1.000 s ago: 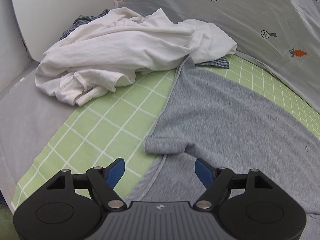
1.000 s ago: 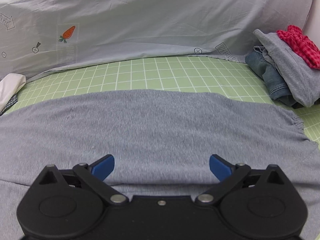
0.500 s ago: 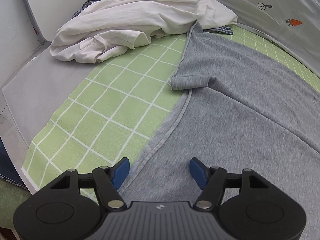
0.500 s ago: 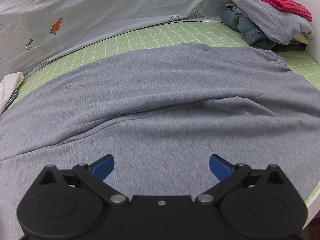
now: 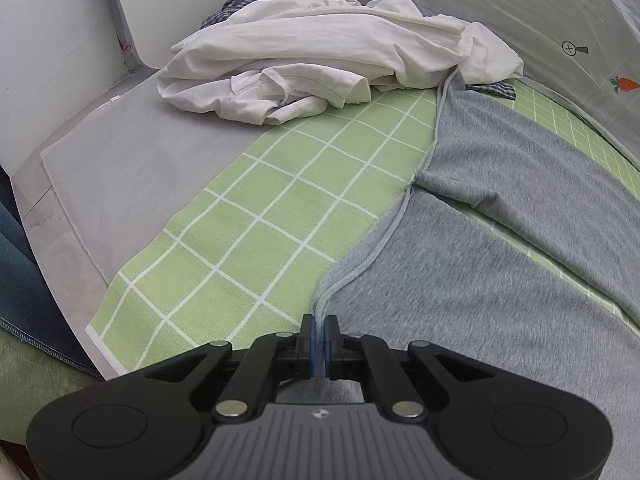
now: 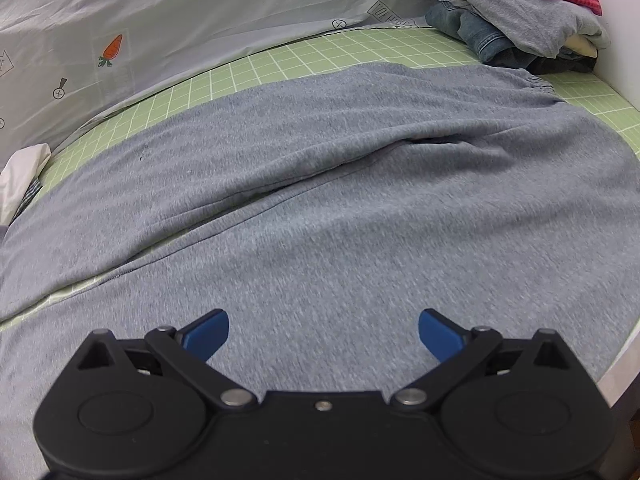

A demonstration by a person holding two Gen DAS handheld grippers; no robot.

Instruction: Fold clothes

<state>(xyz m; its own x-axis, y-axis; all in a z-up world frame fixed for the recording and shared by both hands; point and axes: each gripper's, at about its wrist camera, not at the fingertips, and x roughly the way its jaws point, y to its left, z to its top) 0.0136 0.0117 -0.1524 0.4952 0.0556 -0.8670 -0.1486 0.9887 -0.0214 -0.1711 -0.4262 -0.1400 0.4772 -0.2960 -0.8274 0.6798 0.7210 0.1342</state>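
Left wrist view: grey garment [image 5: 500, 280], knit, spread flat on the green grid mat [image 5: 260, 240]; its hemmed edge runs from the white heap toward me and ends between my left tongs [image 5: 319, 342], whose blue pads are pressed together, pinching that edge. A fold crosses the grey cloth at mid-frame, with a thin strip of green showing in the gap.

Right wrist view: same garment [image 6: 340, 220], covering most of the mat [image 6: 360, 48]; one long crease runs from lower left to a small dark opening near the upper right. A gathered edge lies at the far right. My right tongs [image 6: 323, 334] are spread wide just above the cloth, nothing between the pads; whether they touch the fabric I cannot tell.

Surroundings, left side: white clothes [image 5: 320, 48], crumpled in a heap at the far end of the mat, overlapping the garment's far corner; checked cloth [image 5: 492, 90] peeking from beneath. Bare grey surface [image 5: 120, 160] beside the mat. White wall [image 5: 48, 40] at the corner. Dark denim [image 5: 20, 272] at the left edge.

Surroundings, right side: pale sheet [image 6: 200, 12] printed with a carrot [image 6: 112, 50] and small marks, rising behind the mat. Folded stack [image 6: 516, 20] at the far right corner: jeans, grey top, red checked piece uppermost.
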